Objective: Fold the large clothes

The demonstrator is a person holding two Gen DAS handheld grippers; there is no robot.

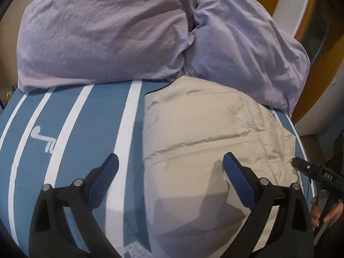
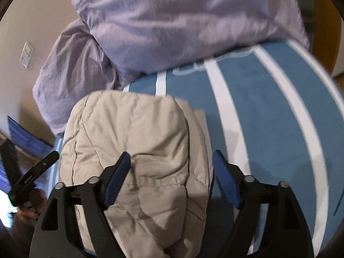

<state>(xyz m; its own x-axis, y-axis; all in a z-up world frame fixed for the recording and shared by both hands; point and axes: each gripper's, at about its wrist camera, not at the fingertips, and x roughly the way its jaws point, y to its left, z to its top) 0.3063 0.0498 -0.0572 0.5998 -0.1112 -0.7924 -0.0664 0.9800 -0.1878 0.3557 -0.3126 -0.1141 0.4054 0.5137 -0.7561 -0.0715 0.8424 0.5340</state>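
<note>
A beige padded jacket (image 1: 204, 129) lies folded into a compact bundle on a blue bedspread with white stripes (image 1: 86, 129). In the left wrist view my left gripper (image 1: 171, 160) hovers open above the jacket's left edge: one finger is over the bedspread, the other over the jacket, and nothing is between the pads. In the right wrist view the jacket (image 2: 133, 129) fills the middle. My right gripper (image 2: 171, 158) stands open over its right part, and the pads do not press on the cloth. The bedspread (image 2: 268, 118) spreads to the right.
A crumpled lilac duvet (image 1: 107, 32) is heaped at the far end of the bed, seen also in the right wrist view as the duvet (image 2: 172, 21). A hand (image 1: 318, 210) holds the other gripper at the bed's right edge. A wall switch (image 2: 26, 53) sits on the beige wall.
</note>
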